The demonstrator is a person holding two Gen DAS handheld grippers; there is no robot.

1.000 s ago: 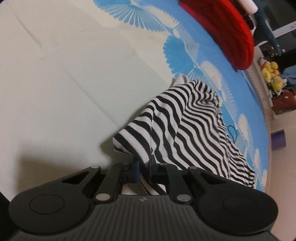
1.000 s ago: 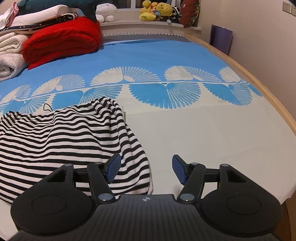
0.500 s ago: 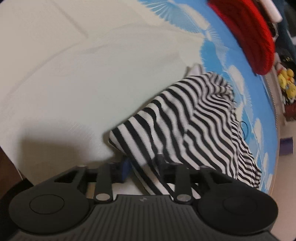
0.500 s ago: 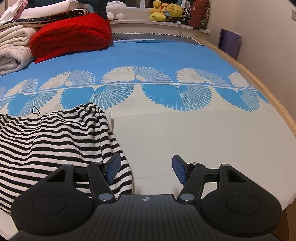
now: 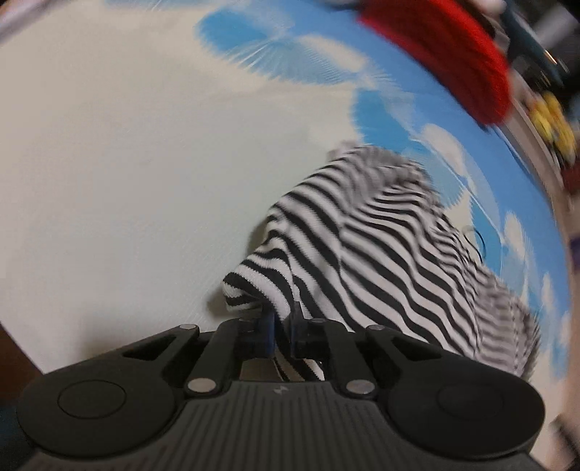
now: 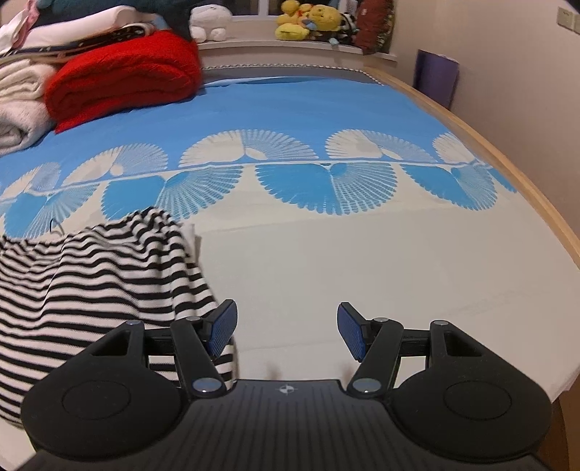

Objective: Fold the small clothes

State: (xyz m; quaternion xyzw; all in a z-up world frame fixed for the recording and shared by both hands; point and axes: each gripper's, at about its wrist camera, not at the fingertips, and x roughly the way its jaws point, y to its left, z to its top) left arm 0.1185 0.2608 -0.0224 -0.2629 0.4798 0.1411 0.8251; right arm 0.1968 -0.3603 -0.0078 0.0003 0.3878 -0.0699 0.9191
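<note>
A black-and-white striped garment (image 5: 380, 253) lies bunched on the bed sheet (image 5: 127, 163). My left gripper (image 5: 281, 326) is shut on its near hem and holds that edge lifted off the sheet. In the right wrist view the same garment (image 6: 90, 290) lies at the lower left. My right gripper (image 6: 286, 333) is open and empty, just right of the garment, with its left finger (image 6: 221, 326) over the striped edge.
A folded red blanket (image 6: 123, 79) and white folded bedding (image 6: 18, 105) sit at the far left of the bed. Stuffed toys (image 6: 308, 21) line the sill behind. The wooden bed edge (image 6: 507, 170) curves along the right, with a purple object (image 6: 435, 79) beyond it.
My left gripper opened briefly half a second ago and has shut again on the hem, pulling the garment leftwards. In the right wrist view the garment has shifted left. My right gripper stayed open.
</note>
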